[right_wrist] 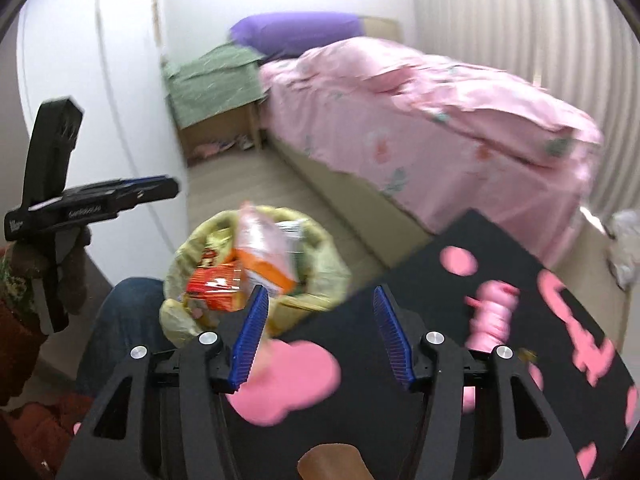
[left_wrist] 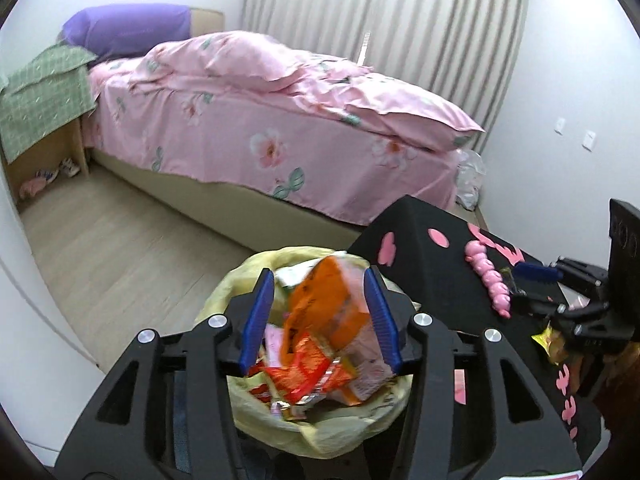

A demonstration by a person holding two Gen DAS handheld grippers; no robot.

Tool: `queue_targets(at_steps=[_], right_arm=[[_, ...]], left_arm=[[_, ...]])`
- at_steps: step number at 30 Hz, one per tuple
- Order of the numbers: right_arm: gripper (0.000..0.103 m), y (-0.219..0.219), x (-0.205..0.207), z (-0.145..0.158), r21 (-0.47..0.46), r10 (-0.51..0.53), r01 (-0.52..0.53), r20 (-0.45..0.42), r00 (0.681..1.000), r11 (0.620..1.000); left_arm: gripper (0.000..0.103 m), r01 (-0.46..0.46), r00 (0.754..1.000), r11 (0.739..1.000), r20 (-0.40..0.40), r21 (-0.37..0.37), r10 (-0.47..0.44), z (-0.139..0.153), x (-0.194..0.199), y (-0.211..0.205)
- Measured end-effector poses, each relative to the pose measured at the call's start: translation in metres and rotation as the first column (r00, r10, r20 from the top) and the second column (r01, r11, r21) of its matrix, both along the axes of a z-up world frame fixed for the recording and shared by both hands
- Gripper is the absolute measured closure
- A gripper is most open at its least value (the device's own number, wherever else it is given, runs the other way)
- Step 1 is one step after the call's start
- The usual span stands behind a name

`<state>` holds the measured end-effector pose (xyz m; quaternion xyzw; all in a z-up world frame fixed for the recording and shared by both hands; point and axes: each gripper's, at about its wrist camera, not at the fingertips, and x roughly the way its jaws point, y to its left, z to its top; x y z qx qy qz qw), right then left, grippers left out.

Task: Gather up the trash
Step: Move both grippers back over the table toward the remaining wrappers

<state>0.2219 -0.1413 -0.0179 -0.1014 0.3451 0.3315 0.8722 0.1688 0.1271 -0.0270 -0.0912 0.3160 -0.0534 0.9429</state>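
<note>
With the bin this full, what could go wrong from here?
The orange-and-clear snack wrapper stands tall above the heap in the yellow-bagged trash bin; it may slide out onto the floor. More small wrappers still lie on the black table with pink blossom stickers; adding them could overflow the bin.

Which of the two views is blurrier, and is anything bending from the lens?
Right wrist view is blurrier: the bed and trash bin smear. Left wrist view is sharper; only the orange wrapper blurs. Both show fisheye bending: curtain stripes curve, corners go dark.
</note>
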Motion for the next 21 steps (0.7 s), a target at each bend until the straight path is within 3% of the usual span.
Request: queue_targets(at_steps=[5, 9, 15, 21], right_arm=[[0.051, -0.073, -0.016, 0.006, -0.021, -0.167, 0.168, 0.022, 0.986, 0.986], [0.051, -0.128, -0.039, 0.004, -0.076, -0.308, 0.312, 0.062, 0.949, 0.947], [0.051, -0.188, -0.076, -0.014, -0.072, -0.434, 0.438, 0.072, 0.898, 0.896], [0.051, -0.221, -0.101, -0.04, -0.078, -0.526, 0.528, 0.045, 0.849, 0.846]], left_arm=[[0.057, 0.111, 0.994, 0.994, 0.017, 0.017, -0.112, 0.008, 0.001, -0.047], [0.054, 0.216, 0.976, 0.976, 0.023, 0.025, -0.216, 0.007, 0.003, -0.091], [0.054, 0.368, 0.93, 0.93, -0.01, 0.015, -0.368, -0.004, 0.014, -0.164], [0.054, 0.503, 0.861, 0.864, -0.066, -0.026, -0.504, -0.021, 0.035, -0.237]])
